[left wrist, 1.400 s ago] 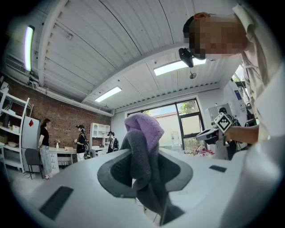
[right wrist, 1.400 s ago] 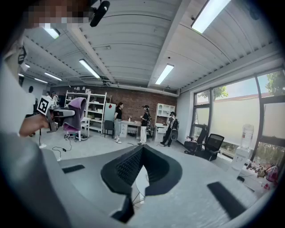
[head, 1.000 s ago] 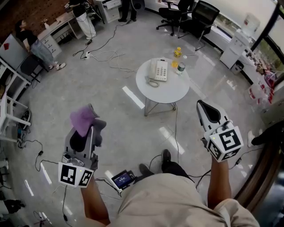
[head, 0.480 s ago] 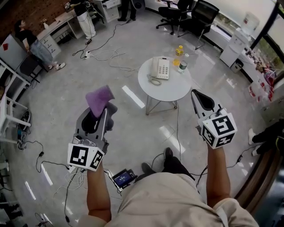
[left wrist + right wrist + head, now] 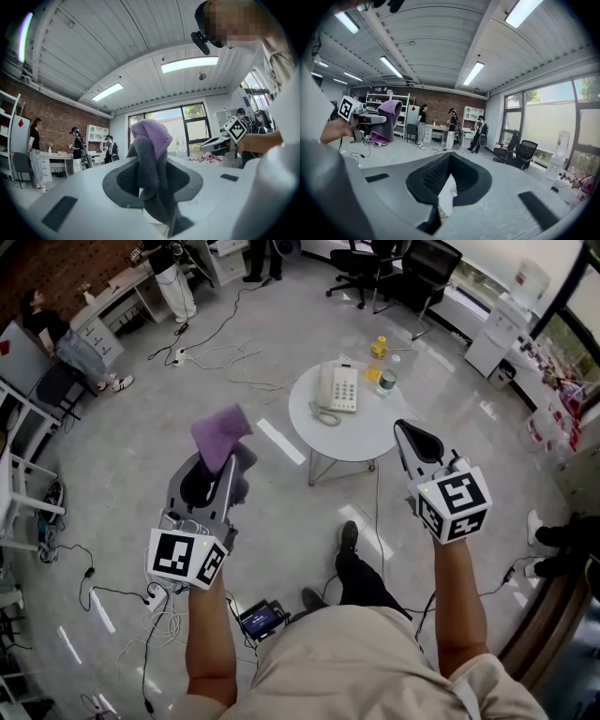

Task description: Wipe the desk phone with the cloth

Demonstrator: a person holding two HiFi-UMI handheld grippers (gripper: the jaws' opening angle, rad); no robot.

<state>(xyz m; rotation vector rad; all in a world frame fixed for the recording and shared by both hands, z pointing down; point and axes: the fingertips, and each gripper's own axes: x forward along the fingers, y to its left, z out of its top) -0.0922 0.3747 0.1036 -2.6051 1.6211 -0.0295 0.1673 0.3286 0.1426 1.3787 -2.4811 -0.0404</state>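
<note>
A white desk phone (image 5: 338, 388) lies on a small round white table (image 5: 359, 432) ahead of me. My left gripper (image 5: 217, 457) is shut on a purple cloth (image 5: 220, 435), held up in the air to the left of the table and well short of it. In the left gripper view the cloth (image 5: 151, 140) bulges up between the closed jaws. My right gripper (image 5: 409, 435) is shut with nothing in it, raised near the table's front right edge. In the right gripper view its jaws (image 5: 449, 174) meet, and the left gripper with the cloth (image 5: 389, 119) shows at left.
A yellow bottle (image 5: 377, 348) and a clear bottle (image 5: 388, 371) stand on the table behind the phone. Cables (image 5: 225, 357) trail over the grey floor. Office chairs (image 5: 403, 273) stand beyond the table. People stand at desks (image 5: 122, 292) at the far left.
Both grippers have risen and moved forward toward the table, the left carrying the purple cloth. The person has stepped closer to the table.
</note>
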